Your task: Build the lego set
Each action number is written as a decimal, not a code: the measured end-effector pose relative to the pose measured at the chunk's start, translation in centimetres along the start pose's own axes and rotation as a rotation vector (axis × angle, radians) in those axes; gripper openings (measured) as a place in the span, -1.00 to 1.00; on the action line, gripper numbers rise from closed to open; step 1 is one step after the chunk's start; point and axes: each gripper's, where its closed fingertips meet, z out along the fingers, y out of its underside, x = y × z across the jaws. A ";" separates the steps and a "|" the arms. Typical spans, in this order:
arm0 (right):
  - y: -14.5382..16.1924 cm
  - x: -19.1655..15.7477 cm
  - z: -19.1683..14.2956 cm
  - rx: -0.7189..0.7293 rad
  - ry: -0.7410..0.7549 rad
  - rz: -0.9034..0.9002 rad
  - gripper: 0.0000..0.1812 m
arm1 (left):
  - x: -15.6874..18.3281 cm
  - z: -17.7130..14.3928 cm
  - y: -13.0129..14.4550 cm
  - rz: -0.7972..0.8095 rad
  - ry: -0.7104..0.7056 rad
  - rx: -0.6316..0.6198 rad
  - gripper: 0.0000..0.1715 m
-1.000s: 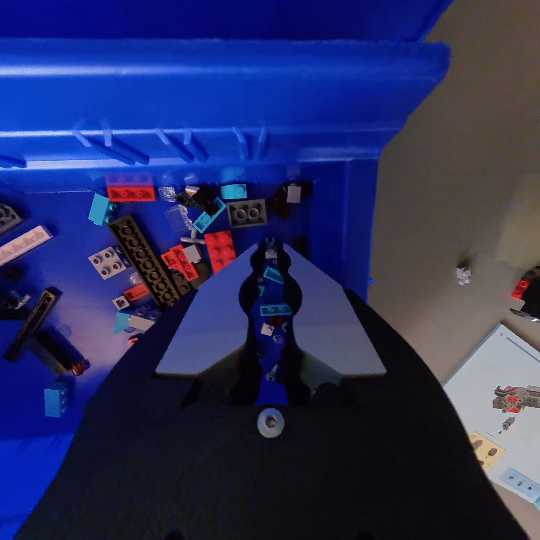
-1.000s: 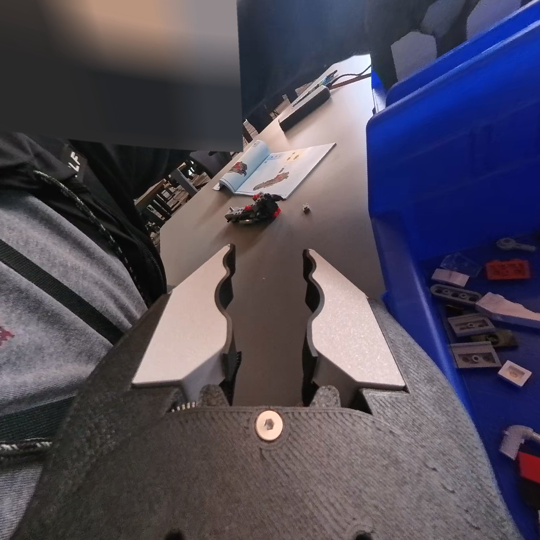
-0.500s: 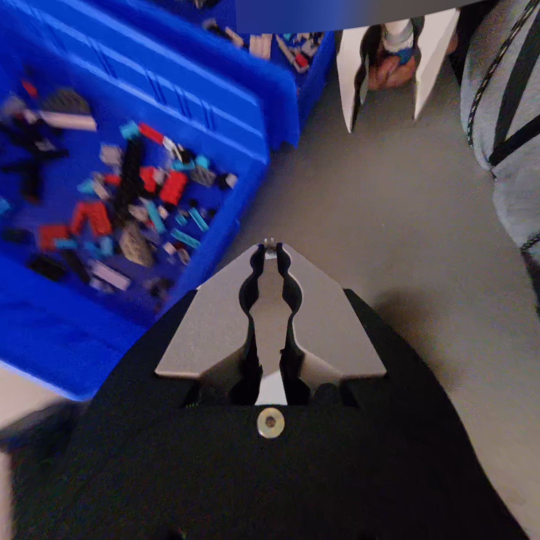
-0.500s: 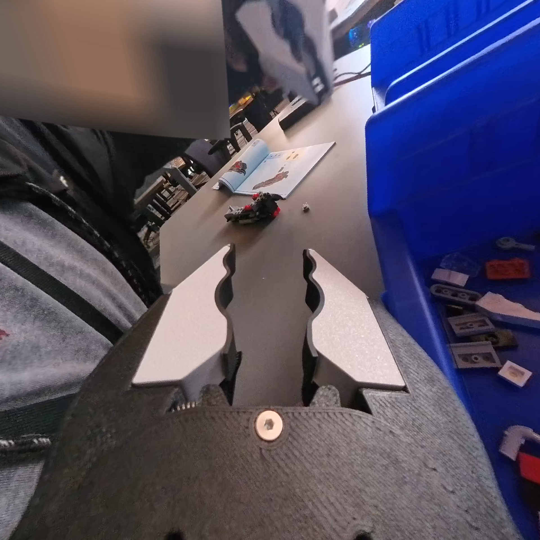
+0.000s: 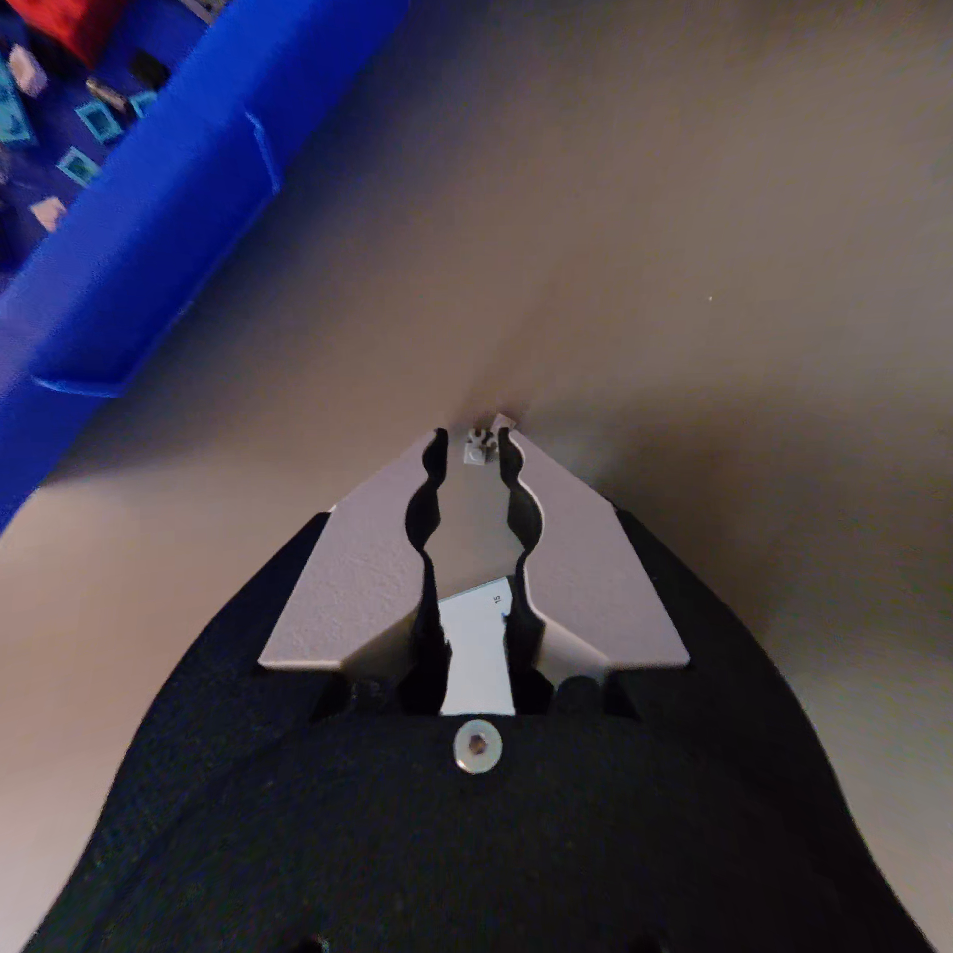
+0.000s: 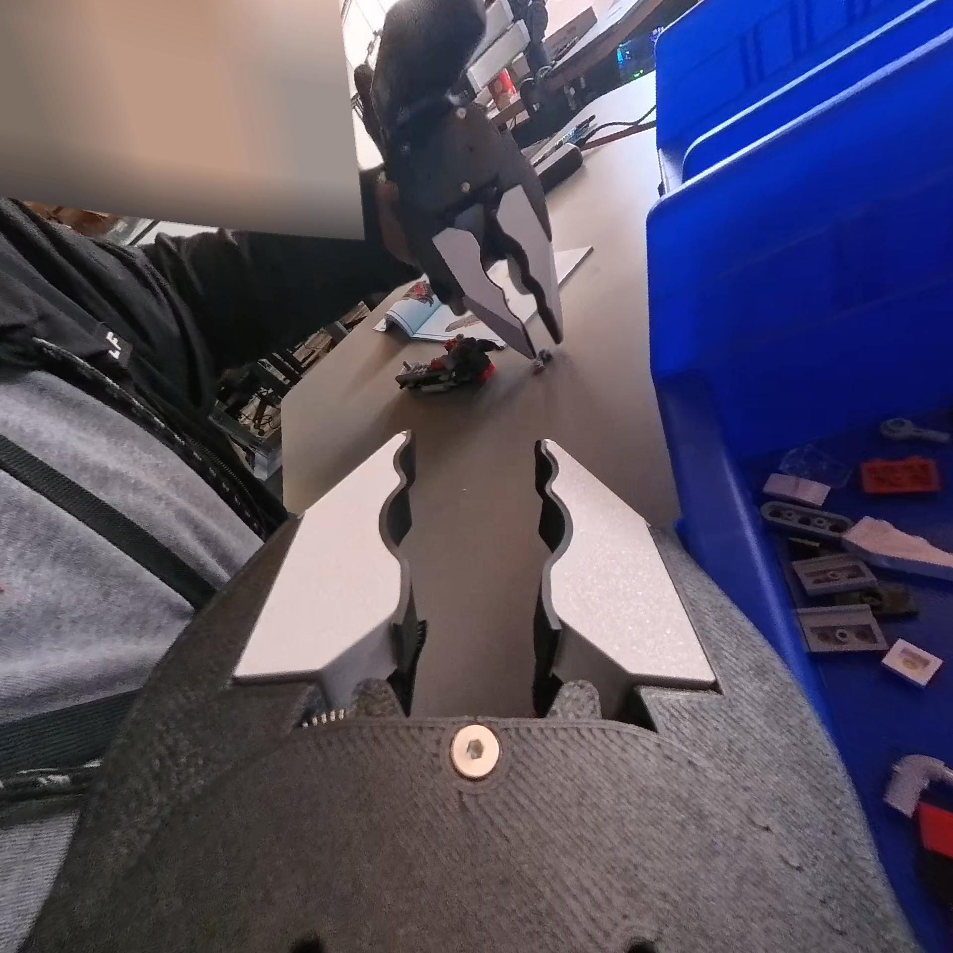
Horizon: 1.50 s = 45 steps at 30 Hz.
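My left gripper (image 5: 470, 436) is open, its tips down at the grey table. A small light grey lego piece (image 5: 477, 448) lies between the tips, with another tiny piece (image 5: 503, 420) just beyond. In the right wrist view the left gripper (image 6: 544, 348) stands over that piece (image 6: 540, 362), just right of a partly built black, red and grey model (image 6: 446, 368). My right gripper (image 6: 474, 443) is open and empty, low over the table beside the blue bin (image 6: 773, 258).
The open instruction booklet (image 6: 428, 319) lies behind the model and shows under my left gripper (image 5: 474, 644). The blue bin (image 5: 154, 216) holds several loose pieces (image 6: 835, 567). A person in grey and black stands at the left (image 6: 103, 464). More bins and cables are farther back. Left tips to right tips: about 15 cm.
My left gripper left the bin with a small grey piece, swung over the table and came down next to the model. Its jaws have opened. My right gripper has stayed still.
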 end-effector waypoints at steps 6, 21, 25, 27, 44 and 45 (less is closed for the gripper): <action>0.0 -0.1 0.0 0.004 -0.006 -0.002 -0.48 | -4.4 -4.5 -5.2 -0.020 -0.092 0.135 -0.73; -0.3 -0.2 -0.3 0.022 -0.011 -0.007 -0.48 | -13.7 -0.7 -4.1 -0.263 -0.149 -0.444 -0.80; -0.3 -0.3 -0.4 0.023 -0.018 -0.010 -0.48 | -14.1 -0.7 -4.0 -0.265 -0.161 -0.452 -0.80; -0.3 -0.4 -0.4 0.025 -0.018 -0.011 -0.48 | -14.3 -0.7 -4.1 -0.263 -0.177 -0.448 -0.80; -0.4 -0.3 -0.4 0.027 -0.016 -0.012 -0.48 | -14.1 -1.5 -5.8 -0.286 -0.171 -0.324 -0.91; -0.4 -0.3 -0.4 0.028 -0.016 -0.012 -0.48 | -13.9 -2.0 -6.4 -0.290 -0.166 -0.287 -0.92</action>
